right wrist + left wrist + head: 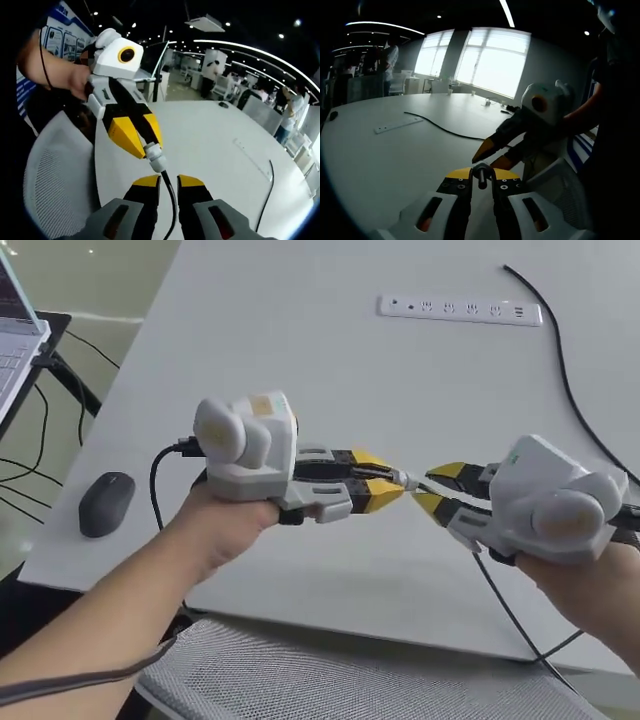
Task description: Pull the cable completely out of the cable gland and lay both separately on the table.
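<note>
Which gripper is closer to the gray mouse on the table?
Left. The left gripper hangs just right of the mouse; the right gripper is farther right, beyond the left one.

White table, power strip, black cord, dark mouse

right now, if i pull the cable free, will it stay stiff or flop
Probably floppy: the cable bends in a curve just past the gland. Likely light, since it is thin. Its smooth black jacket might slip, as the jaws of the right hand-held gripper stand apart around it, so close firmly before pulling.
</note>
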A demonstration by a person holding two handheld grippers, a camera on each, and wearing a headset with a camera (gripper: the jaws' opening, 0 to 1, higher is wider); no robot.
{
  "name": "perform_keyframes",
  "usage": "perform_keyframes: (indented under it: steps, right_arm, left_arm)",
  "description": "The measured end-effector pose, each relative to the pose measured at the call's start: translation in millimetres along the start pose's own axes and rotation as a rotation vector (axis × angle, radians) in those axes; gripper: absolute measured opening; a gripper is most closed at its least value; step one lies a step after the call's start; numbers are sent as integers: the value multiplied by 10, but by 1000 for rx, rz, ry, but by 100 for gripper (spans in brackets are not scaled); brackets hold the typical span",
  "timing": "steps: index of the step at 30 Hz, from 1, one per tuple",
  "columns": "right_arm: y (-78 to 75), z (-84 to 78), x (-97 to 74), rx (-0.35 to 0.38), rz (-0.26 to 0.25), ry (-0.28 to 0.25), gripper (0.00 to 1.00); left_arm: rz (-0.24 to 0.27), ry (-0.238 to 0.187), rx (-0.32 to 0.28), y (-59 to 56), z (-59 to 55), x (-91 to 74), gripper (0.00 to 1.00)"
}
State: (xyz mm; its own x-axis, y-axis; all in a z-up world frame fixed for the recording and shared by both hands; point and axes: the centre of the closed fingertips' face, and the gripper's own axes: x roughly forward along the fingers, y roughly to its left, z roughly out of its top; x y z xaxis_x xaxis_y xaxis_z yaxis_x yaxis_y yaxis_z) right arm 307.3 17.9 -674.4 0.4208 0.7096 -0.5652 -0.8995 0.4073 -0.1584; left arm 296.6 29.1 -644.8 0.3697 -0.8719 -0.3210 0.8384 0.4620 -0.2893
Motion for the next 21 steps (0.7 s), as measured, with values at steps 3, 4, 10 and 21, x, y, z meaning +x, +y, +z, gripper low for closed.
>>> perform_keyframes:
  steps: [3,4,10,21]
  right_arm:
    - [22,0,9,-25,2,6,5]
    - [30,-6,7,-32,6,9,3]
    - [40,-9,-11,-39,3,8,1]
    - [57,-42,-14,-87,-11,19,0]
  left_arm:
    - [-1,0,0,-9,-1,-1,15]
    - [0,2,1,-10,-5,-3,15]
    - [-4,4,0,-23,-13,-7,15]
    - [-7,-2,-1,-29,0,-10,15]
